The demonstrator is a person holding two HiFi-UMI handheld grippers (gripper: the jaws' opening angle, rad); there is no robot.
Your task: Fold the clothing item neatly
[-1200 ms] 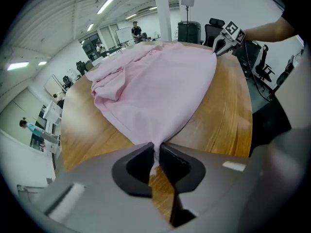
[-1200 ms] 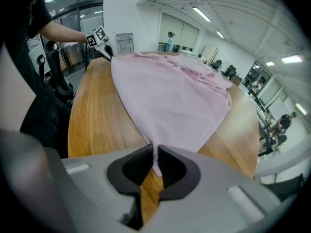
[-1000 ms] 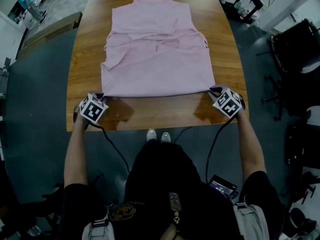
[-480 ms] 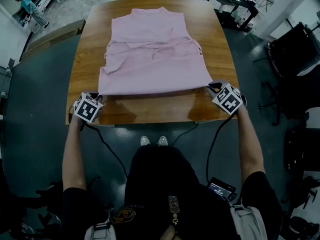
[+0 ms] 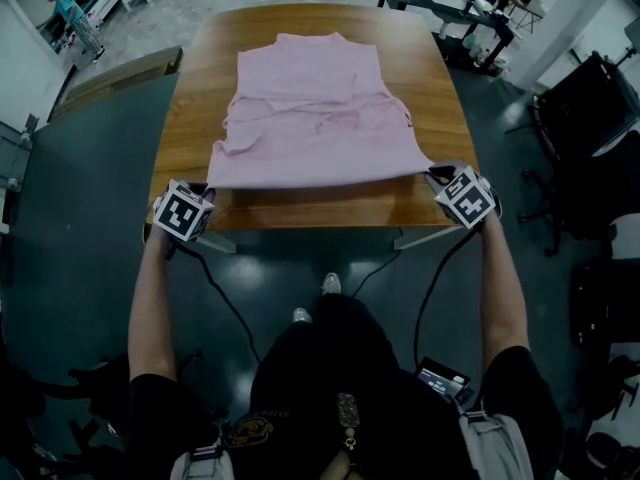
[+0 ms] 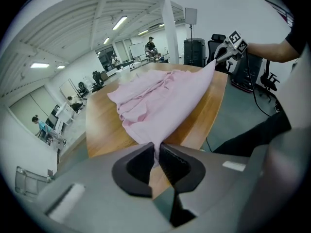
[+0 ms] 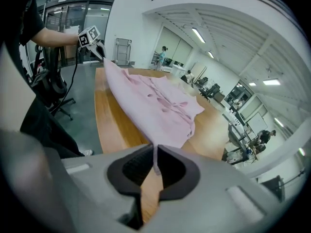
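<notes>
left claw (image 5: 205, 188) and right claw (image 5: 434, 176) were each pinched shut on a bottom hem corner of the pink sleeveless top (image 5: 315, 118), hem raised off the bench (image 5: 195, 78), rest lying flat, hem-to-collar fold not yet made.

Head view steeply down, gripper views low, sharing pink garment (image 5: 320, 118)
</notes>
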